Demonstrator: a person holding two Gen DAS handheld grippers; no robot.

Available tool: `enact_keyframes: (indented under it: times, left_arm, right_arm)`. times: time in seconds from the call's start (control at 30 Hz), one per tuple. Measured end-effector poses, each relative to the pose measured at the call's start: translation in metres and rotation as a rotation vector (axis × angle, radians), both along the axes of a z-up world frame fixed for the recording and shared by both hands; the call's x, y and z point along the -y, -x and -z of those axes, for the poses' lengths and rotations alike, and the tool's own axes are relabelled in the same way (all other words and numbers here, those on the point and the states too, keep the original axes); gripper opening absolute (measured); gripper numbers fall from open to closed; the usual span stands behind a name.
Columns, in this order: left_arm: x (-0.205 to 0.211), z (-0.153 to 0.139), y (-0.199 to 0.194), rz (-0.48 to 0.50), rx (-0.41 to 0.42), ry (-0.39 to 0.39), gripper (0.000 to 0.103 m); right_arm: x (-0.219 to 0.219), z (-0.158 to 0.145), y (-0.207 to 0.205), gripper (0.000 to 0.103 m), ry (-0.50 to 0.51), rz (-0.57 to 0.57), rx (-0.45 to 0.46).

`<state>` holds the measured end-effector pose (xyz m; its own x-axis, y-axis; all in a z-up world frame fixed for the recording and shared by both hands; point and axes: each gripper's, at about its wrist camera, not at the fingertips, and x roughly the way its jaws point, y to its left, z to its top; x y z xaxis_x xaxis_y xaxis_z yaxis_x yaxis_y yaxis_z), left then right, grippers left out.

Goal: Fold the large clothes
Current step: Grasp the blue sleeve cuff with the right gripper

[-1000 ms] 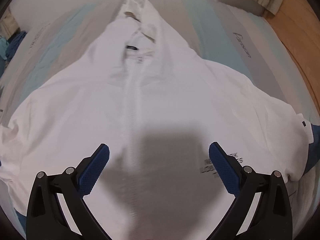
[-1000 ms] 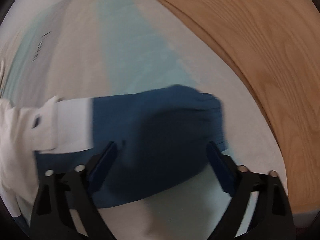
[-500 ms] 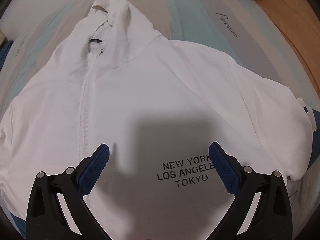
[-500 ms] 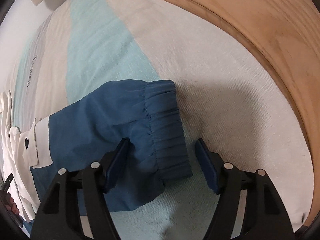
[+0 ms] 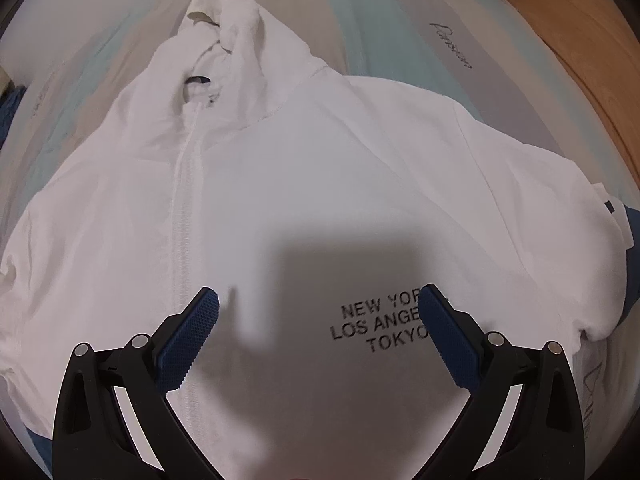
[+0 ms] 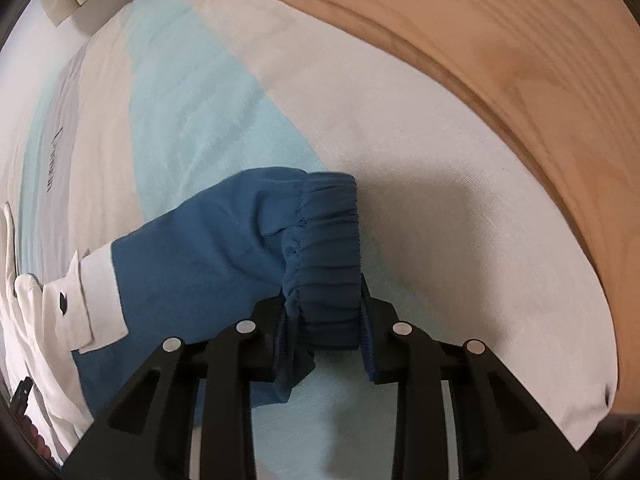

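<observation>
The hooded jacket (image 5: 320, 184) is lying flat and face up on the striped bed cover (image 5: 384, 32), its long axis running from the hood at the far end toward the camera, zip down the front. The left claw (image 5: 316, 336) is hanging wide open over the printed chest, gripping nothing. The blue sleeve (image 6: 208, 248) is stretching sideways toward the bed's edge; the right claw (image 6: 326, 316) is closing on its elastic cuff (image 6: 328, 240), pads already meeting the gathered fabric.
</observation>
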<state>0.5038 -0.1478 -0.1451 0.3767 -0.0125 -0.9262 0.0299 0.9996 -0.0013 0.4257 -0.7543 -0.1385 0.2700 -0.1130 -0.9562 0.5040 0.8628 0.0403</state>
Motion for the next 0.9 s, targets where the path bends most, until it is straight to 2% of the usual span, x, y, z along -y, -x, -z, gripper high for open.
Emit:
enact_keyframes:
  times: [0.2, 0.27, 0.53, 0.73, 0.9]
  left_arm:
    - [-0.017, -0.002, 0.011, -0.016, -0.003, -0.024, 0.097]
    - [-0.026, -0.008, 0.015, -0.023, 0.004, -0.021, 0.097]
    - [-0.061, -0.021, 0.025, -0.012, 0.023, -0.021, 0.097]
    - [-0.111, -0.029, 0.037, 0.004, 0.032, -0.026, 0.097]
    - [-0.167, -0.041, 0.055, 0.020, 0.047, -0.065, 0.097]
  right_arm:
    - [-0.029, -0.032, 0.002, 0.027, 0.084, -0.025, 0.051]
    - [-0.035, -0.042, 0.004, 0.027, 0.083, -0.025, 0.065]
    - [-0.094, -0.093, 0.010, 0.026, 0.140, -0.134, 0.137]
    - [-0.174, -0.124, 0.011, 0.026, 0.130, -0.207, 0.183]
    - [-0.258, -0.131, -0.010, 0.026, 0.099, -0.257, 0.191]
